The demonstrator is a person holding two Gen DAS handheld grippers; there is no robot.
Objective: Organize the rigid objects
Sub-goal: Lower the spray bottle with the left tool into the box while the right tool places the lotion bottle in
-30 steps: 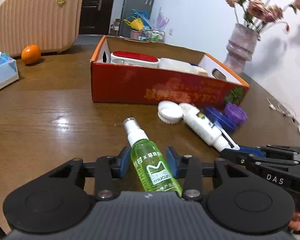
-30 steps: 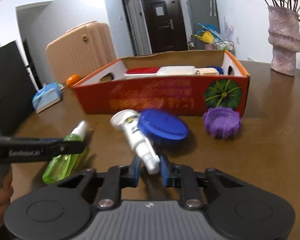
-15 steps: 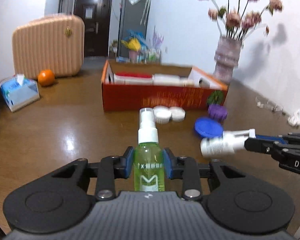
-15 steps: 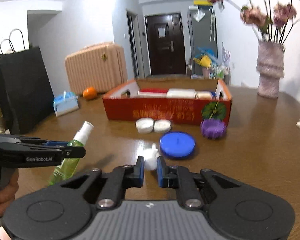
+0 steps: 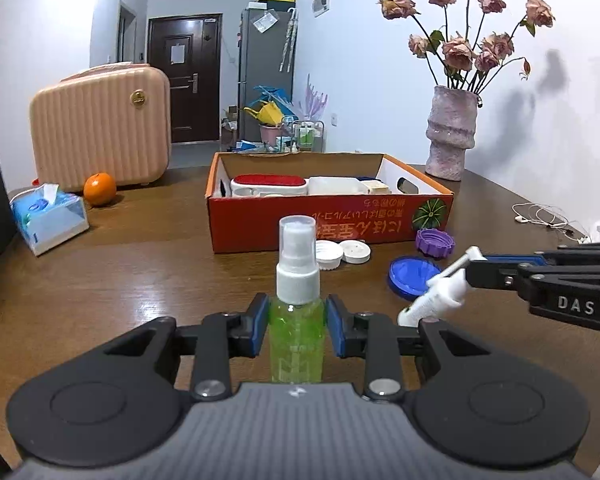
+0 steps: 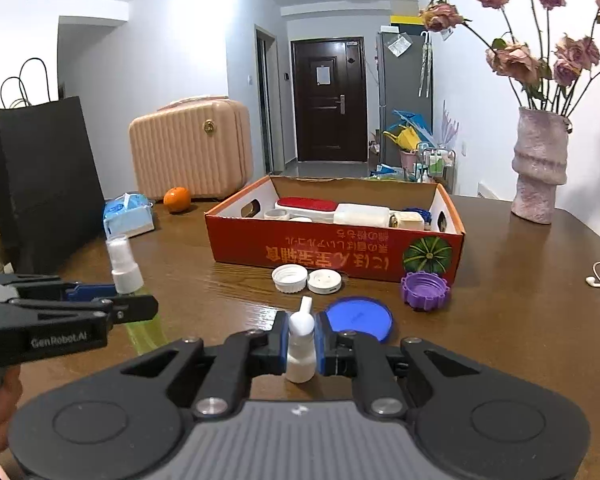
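Left gripper (image 5: 297, 330) clamped on green spray bottle (image 5: 297, 322), upright. Right gripper (image 6: 301, 340) clamped on white pump bottle (image 6: 300, 354), nozzle forward. Both aloft over table's near edge; orange box (image 6: 336, 254) lies straight ahead, open top up, about equally near each.

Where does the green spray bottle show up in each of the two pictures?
Left wrist view: the green spray bottle stands bottom centre, upright, clamped in the left tongs.
Right wrist view: the bottle is at the left edge, tilted, half hidden behind those black tongs.
Shared landmark: the orange cardboard box beyond it.
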